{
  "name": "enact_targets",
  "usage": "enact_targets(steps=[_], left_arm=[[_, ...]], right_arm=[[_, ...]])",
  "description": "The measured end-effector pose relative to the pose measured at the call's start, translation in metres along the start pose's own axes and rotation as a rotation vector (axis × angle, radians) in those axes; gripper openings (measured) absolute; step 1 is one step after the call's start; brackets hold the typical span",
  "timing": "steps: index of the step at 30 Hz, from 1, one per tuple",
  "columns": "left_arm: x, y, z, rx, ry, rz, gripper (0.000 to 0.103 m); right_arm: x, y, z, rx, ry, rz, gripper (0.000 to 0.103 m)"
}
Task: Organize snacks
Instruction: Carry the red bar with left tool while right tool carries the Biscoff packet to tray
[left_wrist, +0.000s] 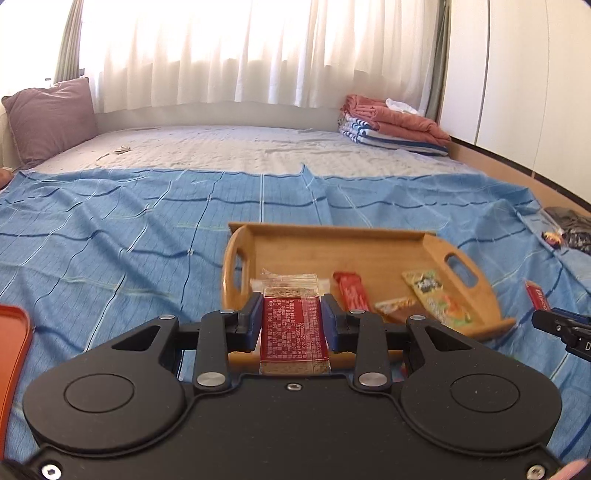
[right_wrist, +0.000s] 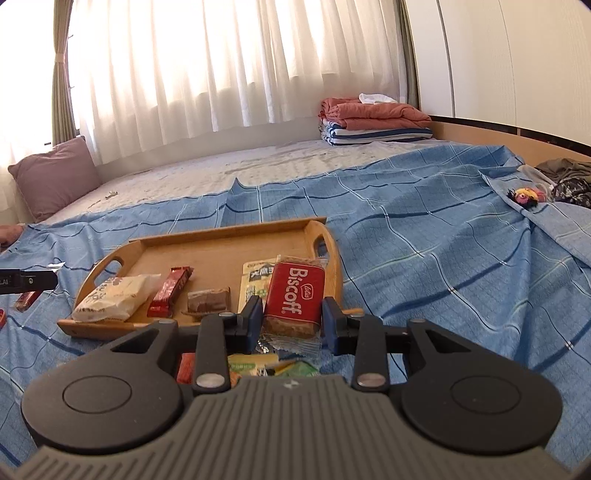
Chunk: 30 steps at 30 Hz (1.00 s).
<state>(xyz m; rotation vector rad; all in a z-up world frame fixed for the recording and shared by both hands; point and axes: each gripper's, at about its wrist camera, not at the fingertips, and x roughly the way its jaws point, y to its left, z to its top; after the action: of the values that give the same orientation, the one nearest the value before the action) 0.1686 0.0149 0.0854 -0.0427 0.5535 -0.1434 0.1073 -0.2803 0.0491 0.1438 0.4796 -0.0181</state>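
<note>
The blue checked sheet (right_wrist: 424, 240) lies open and wide toward the bed's right edge, with the shallow bamboo tray with cut-out handles (right_wrist: 221, 236) near the bed's near edge, its far half bare. The left hand-held gripper (left_wrist: 291, 321) pinches a red-labelled clear-wrapped biscuit pack (left_wrist: 291, 325); the right hand-held gripper (right_wrist: 291, 314) pinches a red Biscoff biscuit pack (right_wrist: 295, 291) above the tray's right end. More wrappers below the right gripper are mostly hidden.

"Lotus Biscoff" on red biscuit pkt (right_wrist: 293, 295), small unreadable print on red-label bar (left_wrist: 291, 330)
</note>
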Motion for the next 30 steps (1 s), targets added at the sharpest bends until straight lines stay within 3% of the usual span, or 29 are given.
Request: enact_targets(steps=[13, 21, 30], left_arm=[[0.117, 0.009, 0.051, -0.053, 0.113, -0.029, 0.032], [0.169, 0.013, 0.048, -0.039, 0.179, 0.026, 0.032], [0.202, 0.008, 0.047, -0.023, 0.197, 0.061, 0.032]], right_arm=[[0.090, 0.003, 0.033, -0.042, 0.136, 0.043, 0.038], [0.119, 0.003, 0.027, -0.090, 0.185, 0.045, 0.038], [0.134, 0.002, 0.021, -0.107, 0.218, 0.064, 0.039]])
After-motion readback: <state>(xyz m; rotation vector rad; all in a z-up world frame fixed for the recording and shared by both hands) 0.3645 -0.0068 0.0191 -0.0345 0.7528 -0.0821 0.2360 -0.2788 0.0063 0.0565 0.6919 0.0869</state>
